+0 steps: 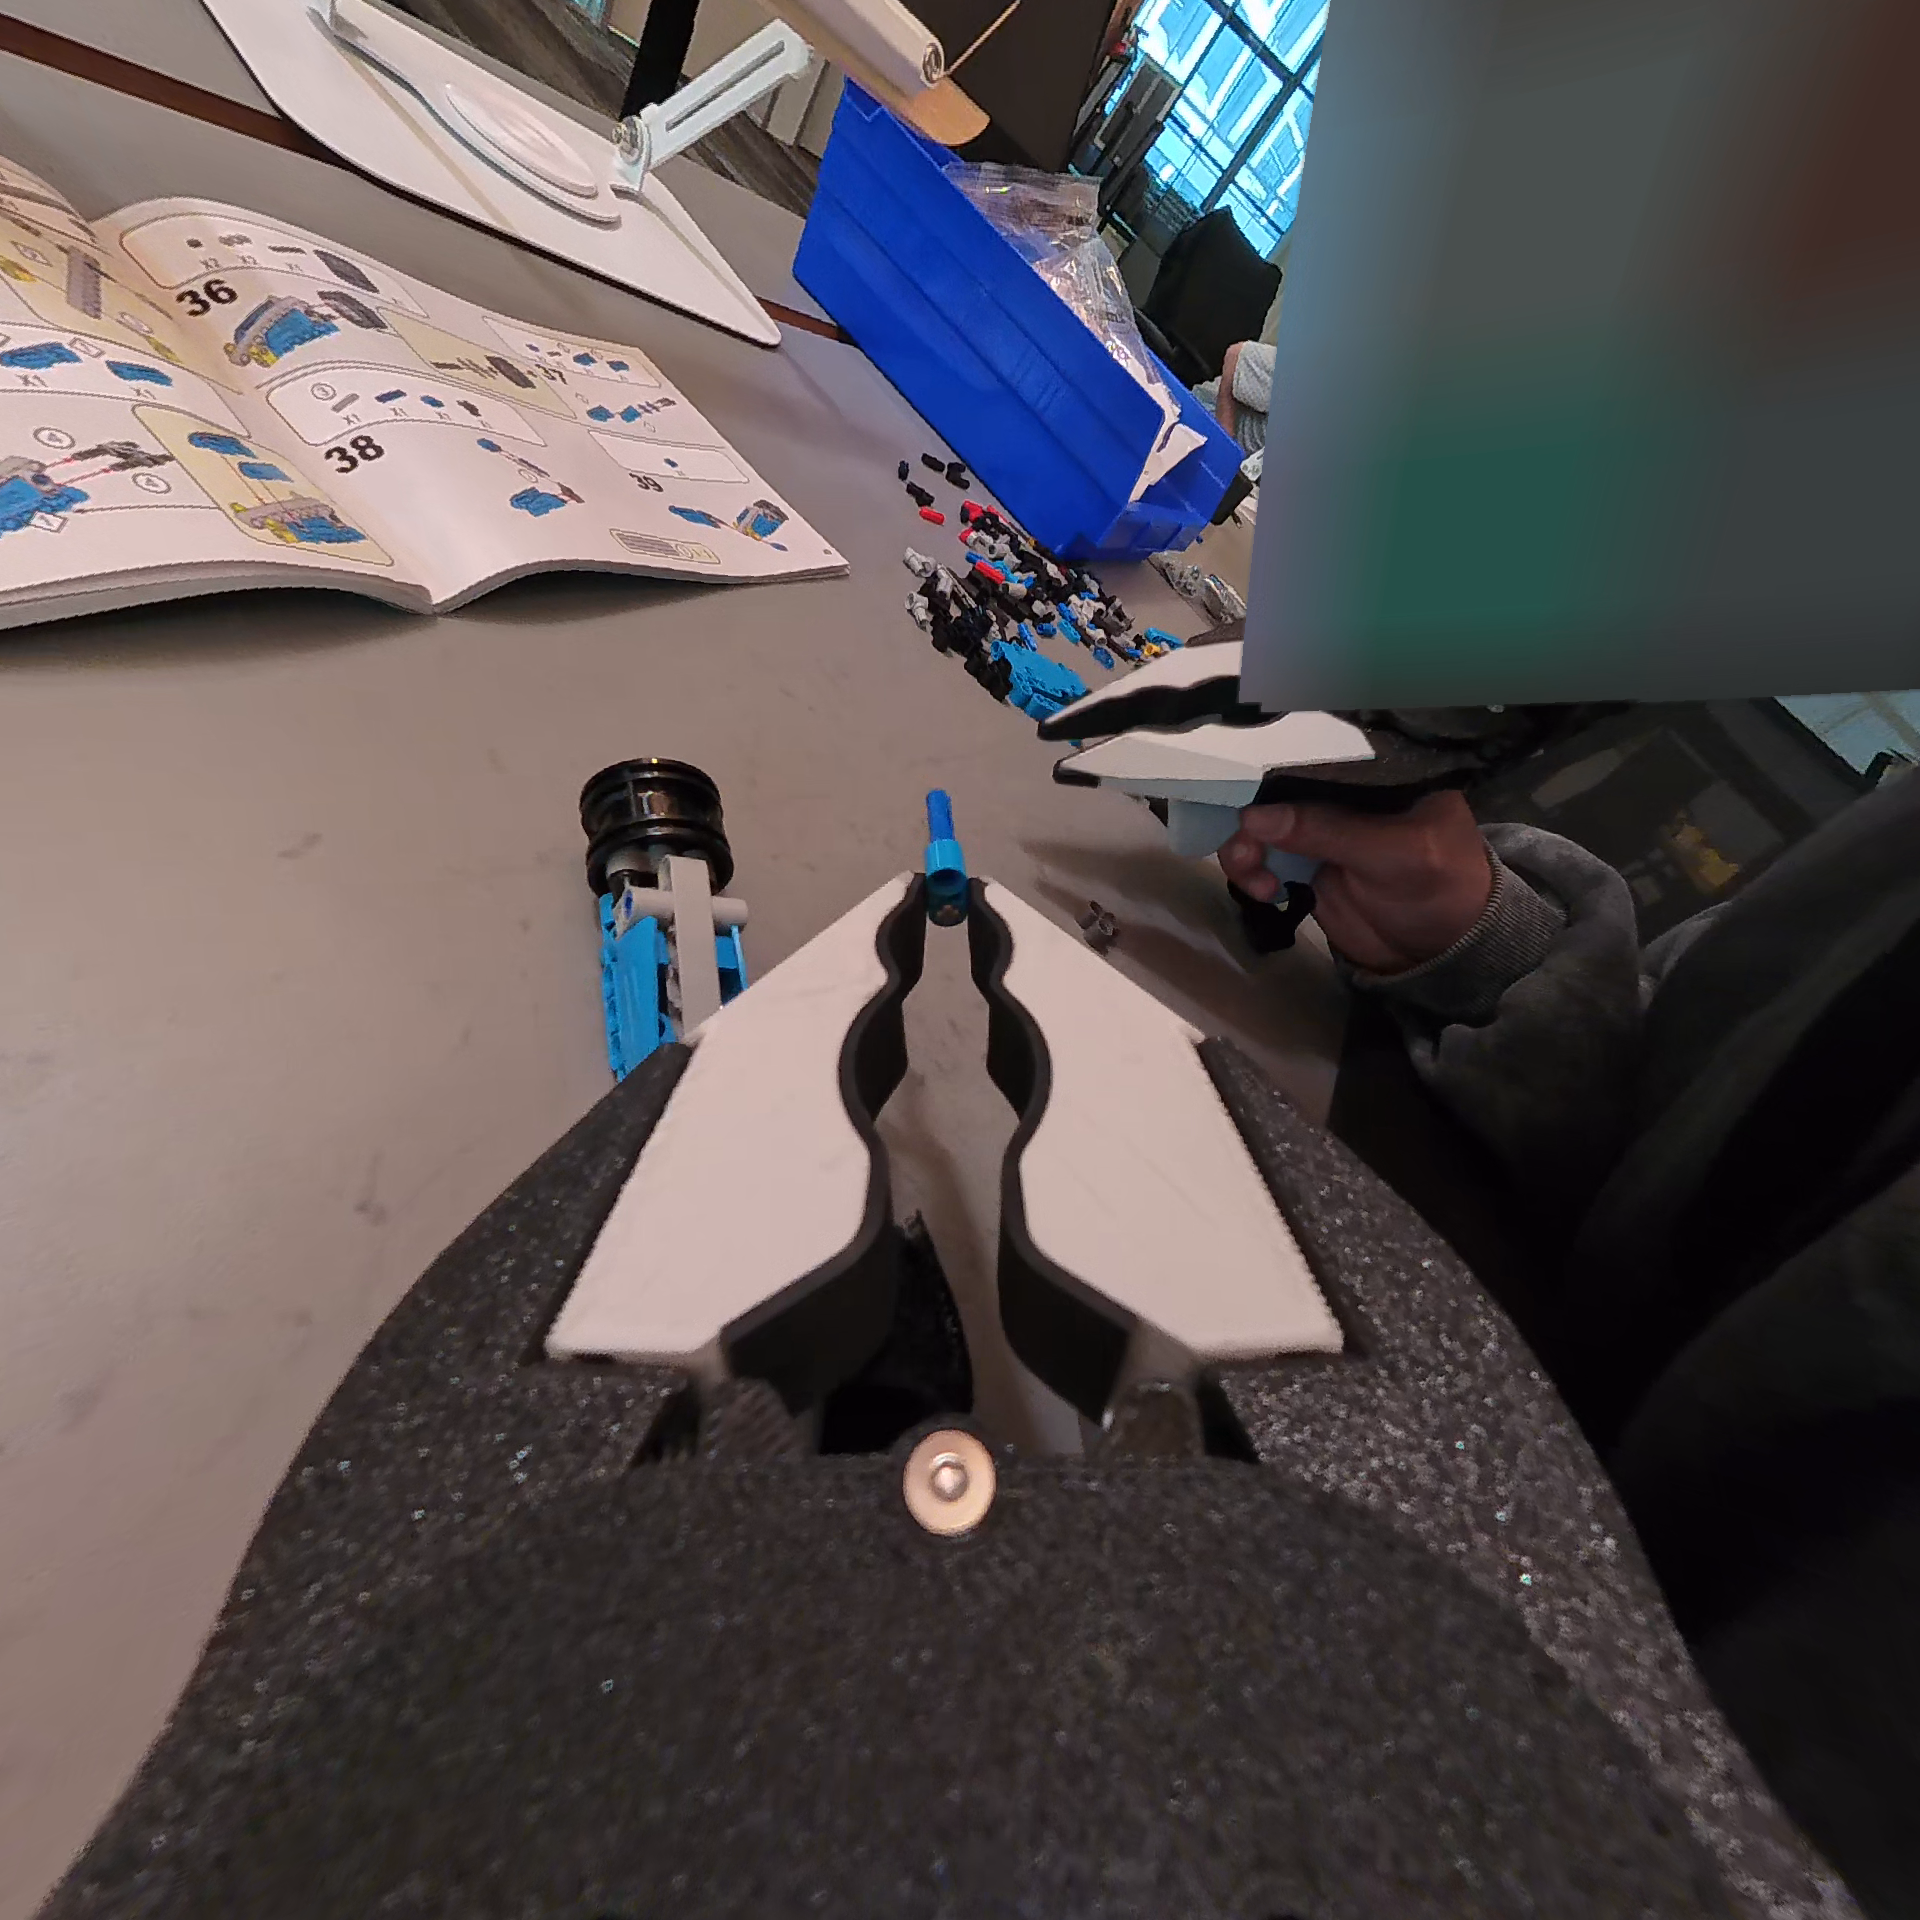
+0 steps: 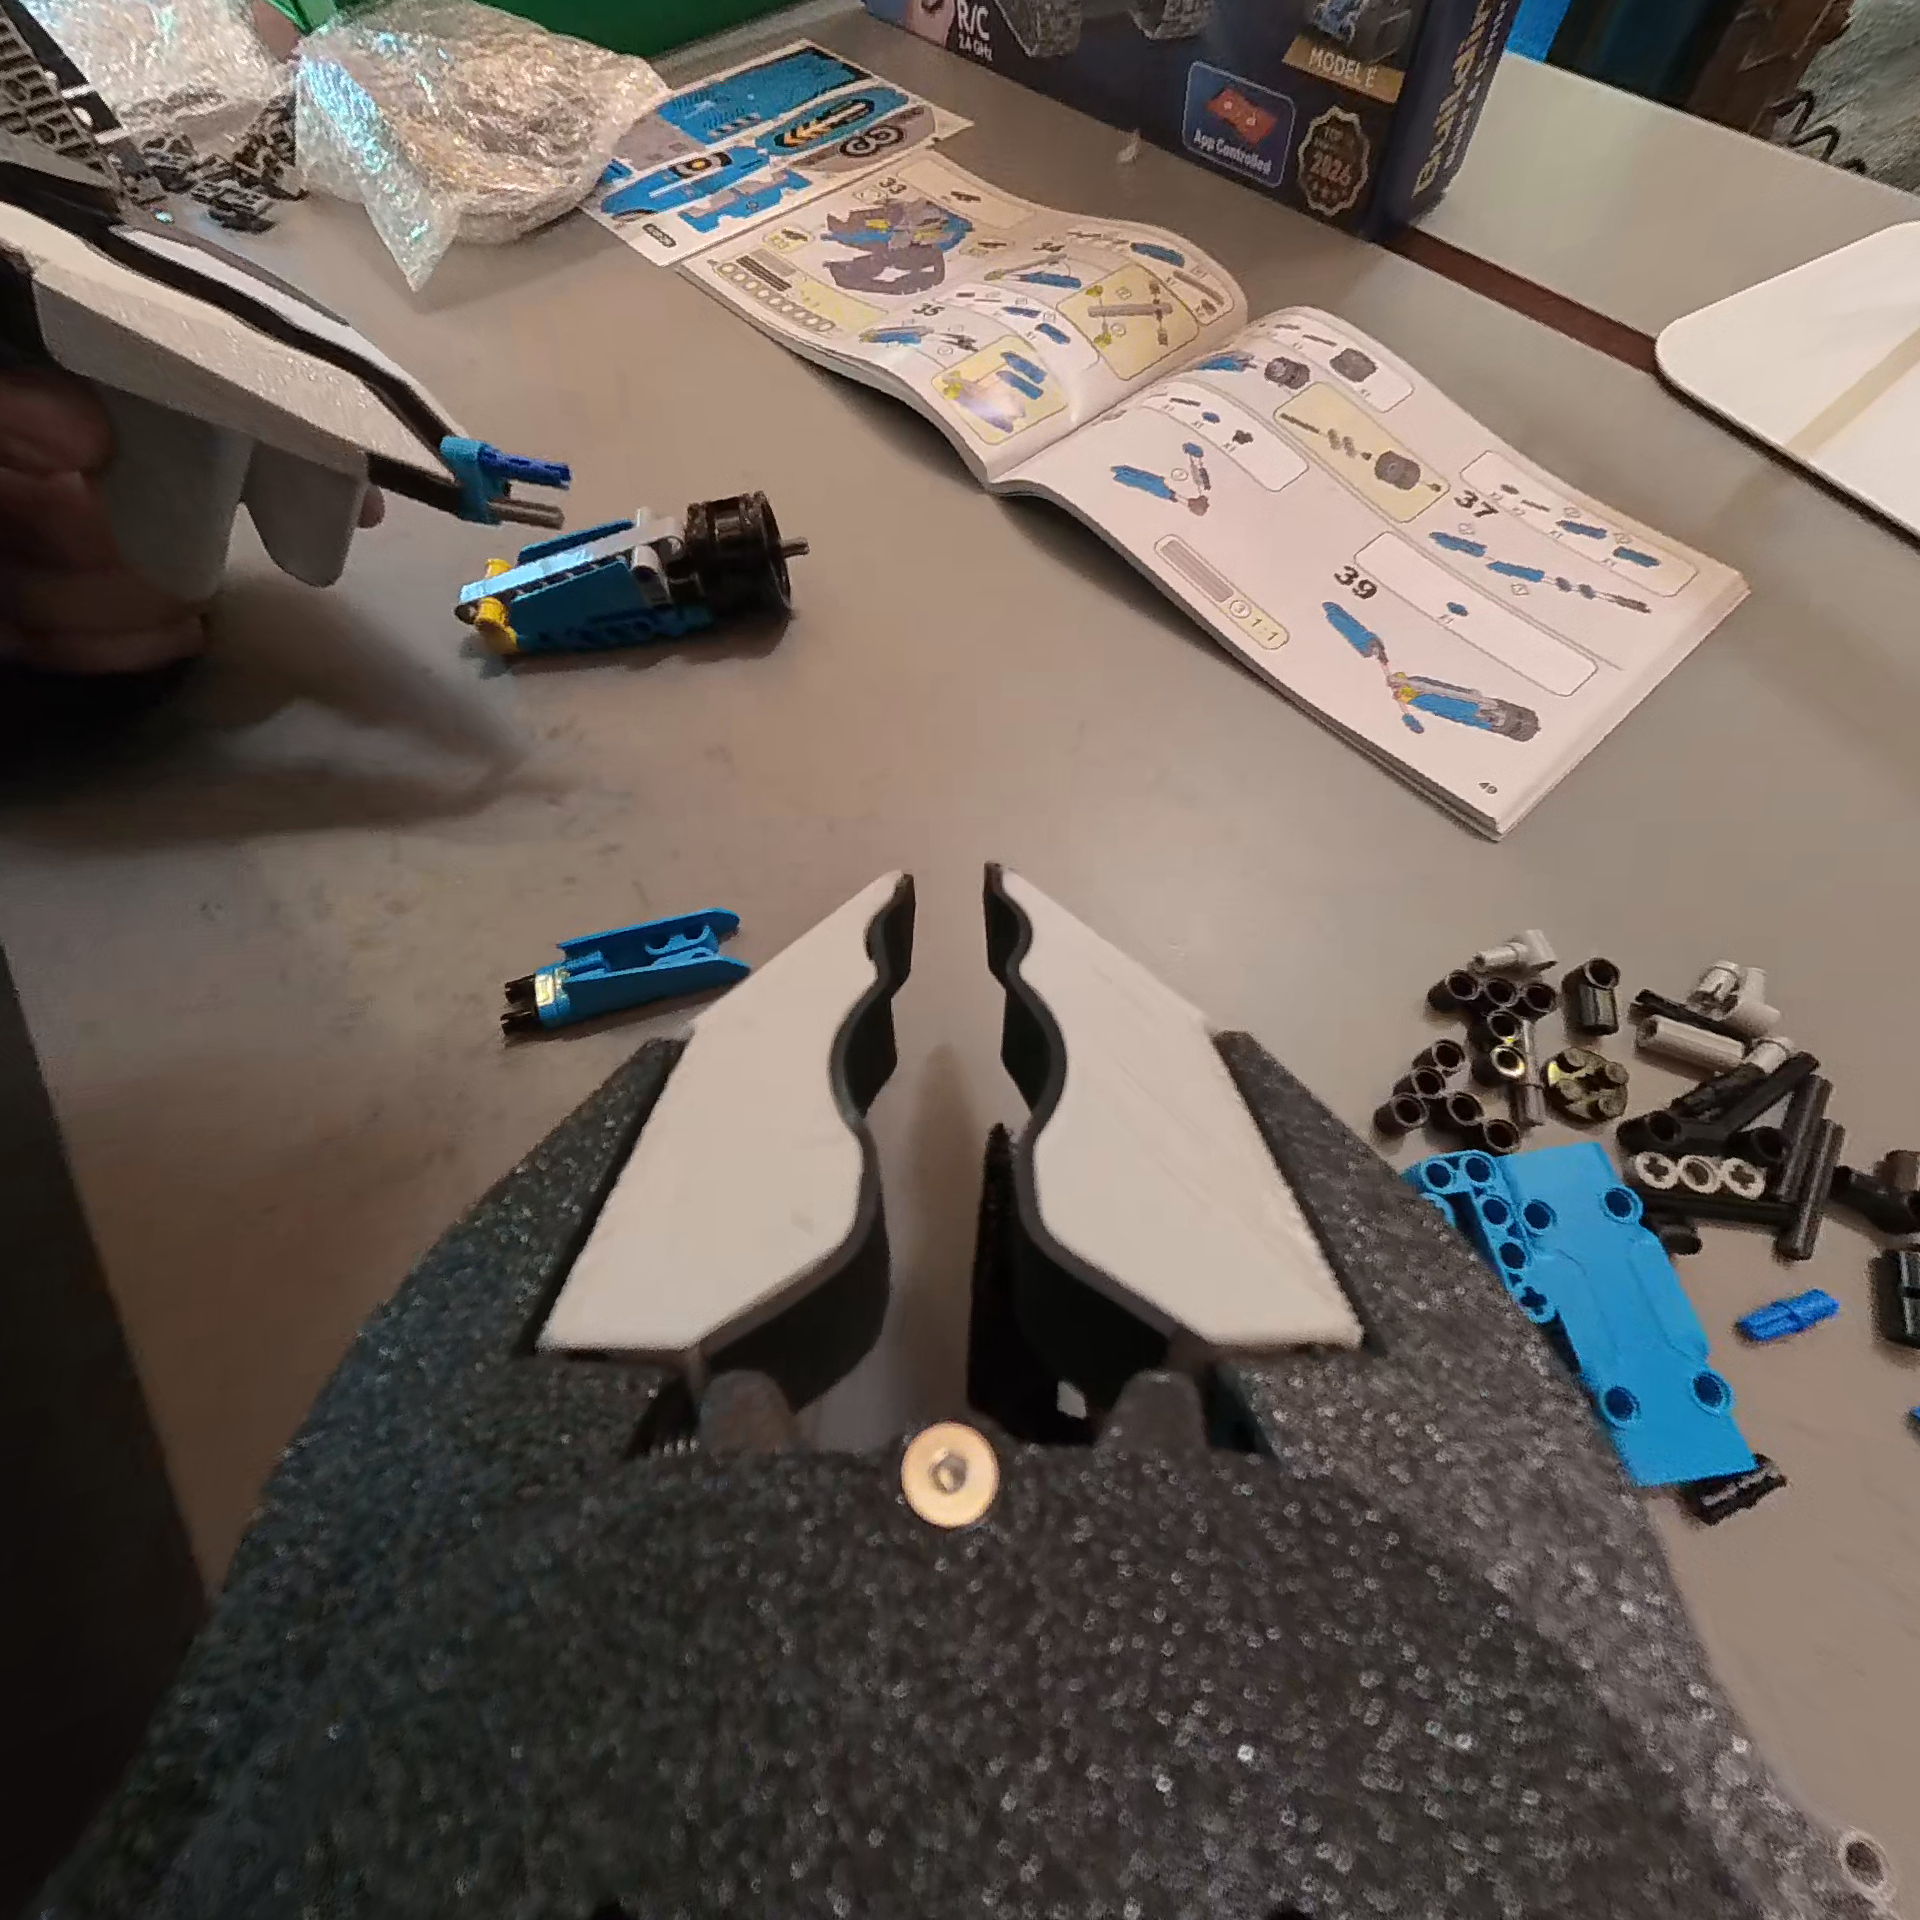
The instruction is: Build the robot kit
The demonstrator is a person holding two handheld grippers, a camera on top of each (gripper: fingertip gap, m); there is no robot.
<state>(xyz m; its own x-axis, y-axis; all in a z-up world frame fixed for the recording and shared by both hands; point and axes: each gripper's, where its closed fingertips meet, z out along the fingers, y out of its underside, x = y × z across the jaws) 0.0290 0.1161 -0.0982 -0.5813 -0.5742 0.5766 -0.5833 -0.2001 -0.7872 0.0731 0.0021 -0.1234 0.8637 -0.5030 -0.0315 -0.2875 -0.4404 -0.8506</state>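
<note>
My left gripper (image 1: 945, 891) is shut on a small light-blue connector (image 1: 945, 868) with a dark-blue pin (image 1: 938, 816) sticking forward. It is held above the grey table, just right of a blue assembly with a black wheel hub (image 1: 665, 904). The right wrist view shows the same gripper (image 2: 449, 473), the connector (image 2: 480, 480) and the assembly (image 2: 634, 582) lying on its side. My right gripper (image 2: 948, 894) is slightly open and empty, above the table. A blue piece with black pins (image 2: 634, 971) lies just to its left.
An open instruction booklet (image 2: 1247, 468) lies beyond. Several loose black, grey and blue parts (image 2: 1621, 1081) and a blue panel (image 2: 1600, 1309) lie to the right. A blue bin (image 1: 997, 343), a white stand base (image 1: 499, 156), plastic bags (image 2: 457, 125) and a product box (image 2: 1247, 104) stand at the back. About 12 centimetres separates my left fingertips from my right.
</note>
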